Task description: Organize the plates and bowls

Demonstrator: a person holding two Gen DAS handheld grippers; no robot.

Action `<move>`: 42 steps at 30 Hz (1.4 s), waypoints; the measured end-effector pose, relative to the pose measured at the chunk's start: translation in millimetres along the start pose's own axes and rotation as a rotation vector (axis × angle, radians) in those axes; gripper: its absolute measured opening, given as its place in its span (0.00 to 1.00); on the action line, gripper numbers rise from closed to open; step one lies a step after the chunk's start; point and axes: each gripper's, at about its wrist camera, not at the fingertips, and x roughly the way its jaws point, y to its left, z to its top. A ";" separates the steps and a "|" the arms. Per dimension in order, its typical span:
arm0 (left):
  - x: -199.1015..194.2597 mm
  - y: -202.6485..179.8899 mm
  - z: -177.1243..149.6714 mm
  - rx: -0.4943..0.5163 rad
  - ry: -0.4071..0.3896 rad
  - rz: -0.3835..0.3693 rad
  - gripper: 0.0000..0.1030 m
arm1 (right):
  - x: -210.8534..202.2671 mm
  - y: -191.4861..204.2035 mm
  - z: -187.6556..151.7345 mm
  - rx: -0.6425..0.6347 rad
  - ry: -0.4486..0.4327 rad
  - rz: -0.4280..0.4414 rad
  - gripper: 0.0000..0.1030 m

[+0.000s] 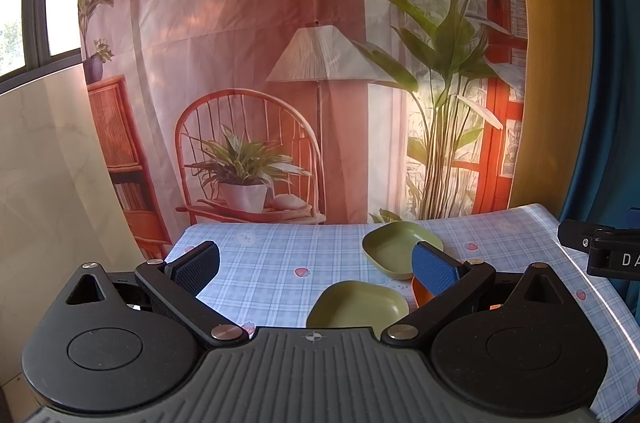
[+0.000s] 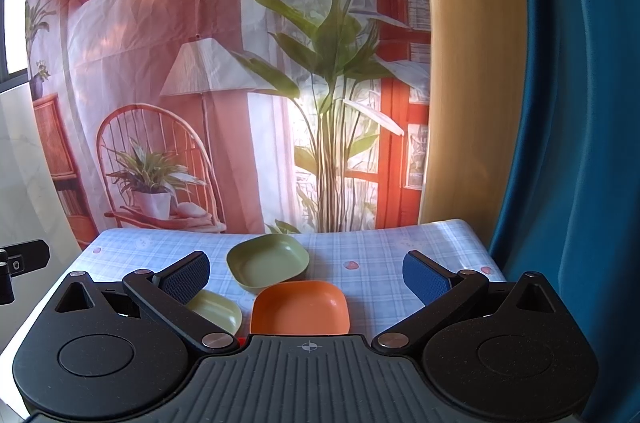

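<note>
Three square dishes lie on a blue checked tablecloth. A deep green bowl sits furthest back; it also shows in the left wrist view. An orange dish lies just in front of my right gripper, which is open and empty above it. A pale green dish lies under my left gripper, also open and empty; the same dish shows in the right wrist view. A sliver of the orange dish shows behind the left gripper's right finger.
A printed backdrop with a chair, lamp and plants hangs behind the table. A wooden post and a blue curtain stand at the right. The other gripper's body is at the right edge of the left wrist view.
</note>
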 end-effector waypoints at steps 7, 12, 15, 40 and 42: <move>0.1 0.5 0.5 0.000 0.002 0.000 1.00 | -1.2 0.8 -2.6 0.003 0.001 -0.002 1.00; -0.6 1.7 -2.4 0.002 0.000 0.000 1.00 | -0.7 -4.8 -1.4 0.005 -0.001 0.000 1.00; -3.0 2.3 -2.8 0.000 0.001 0.003 1.00 | 0.5 -6.3 0.1 0.005 0.001 -0.001 1.00; -5.8 0.1 -2.3 0.004 0.006 0.001 1.00 | -3.7 -1.7 -4.1 0.005 -0.001 -0.006 1.00; -5.2 -0.1 -2.1 0.003 0.006 0.001 1.00 | -3.9 -1.6 -4.1 0.004 -0.002 -0.005 1.00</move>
